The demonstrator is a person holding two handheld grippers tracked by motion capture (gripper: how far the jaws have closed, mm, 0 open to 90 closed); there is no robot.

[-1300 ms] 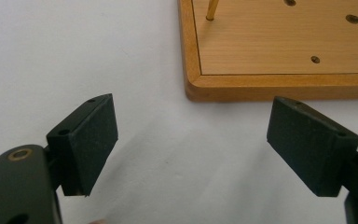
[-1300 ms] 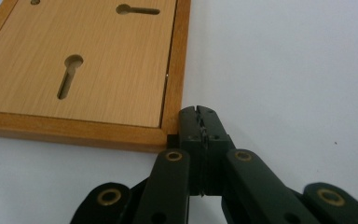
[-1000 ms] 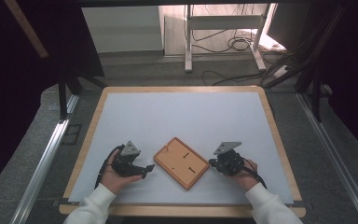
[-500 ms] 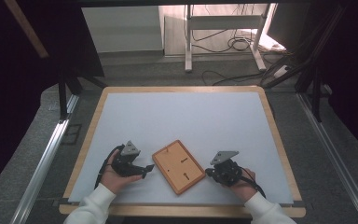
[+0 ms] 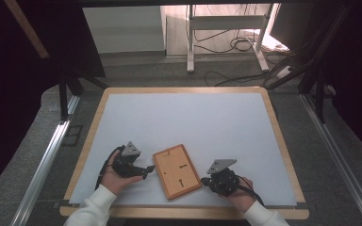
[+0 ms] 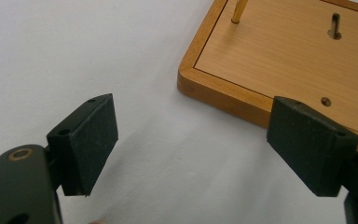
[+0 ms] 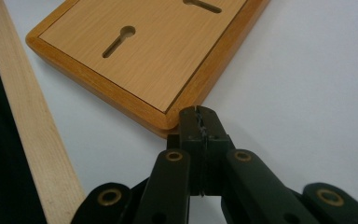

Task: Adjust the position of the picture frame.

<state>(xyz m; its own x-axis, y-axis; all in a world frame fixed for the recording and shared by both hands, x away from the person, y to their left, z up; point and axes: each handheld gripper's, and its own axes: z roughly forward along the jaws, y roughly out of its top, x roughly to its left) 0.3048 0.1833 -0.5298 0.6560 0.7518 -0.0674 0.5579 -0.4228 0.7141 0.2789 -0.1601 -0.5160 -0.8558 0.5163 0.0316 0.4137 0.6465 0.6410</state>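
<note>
A flat wooden board [image 5: 176,171] with a raised rim and keyhole slots lies near the table's front edge, between the two grippers. My left gripper [image 5: 145,170] rests just left of it, open, with nothing between its pads. In the left gripper view [image 6: 200,140] the board's corner [image 6: 284,51] lies ahead on the right, and a thin brass pin [image 6: 237,11] stands in it. My right gripper [image 5: 205,181] is shut on nothing. Its tip [image 7: 198,115] touches the board's near right corner [image 7: 154,51].
The white table top [image 5: 193,122] has a light wooden border [image 5: 283,141], and its front strip [image 7: 23,140] runs close to the right gripper. Metal rails flank the table. A stand and cables sit on the floor beyond the far edge.
The right gripper moved left and toward the front edge against the board's corner. The board turned to stand more upright and shifted slightly left. The left gripper stayed put.
</note>
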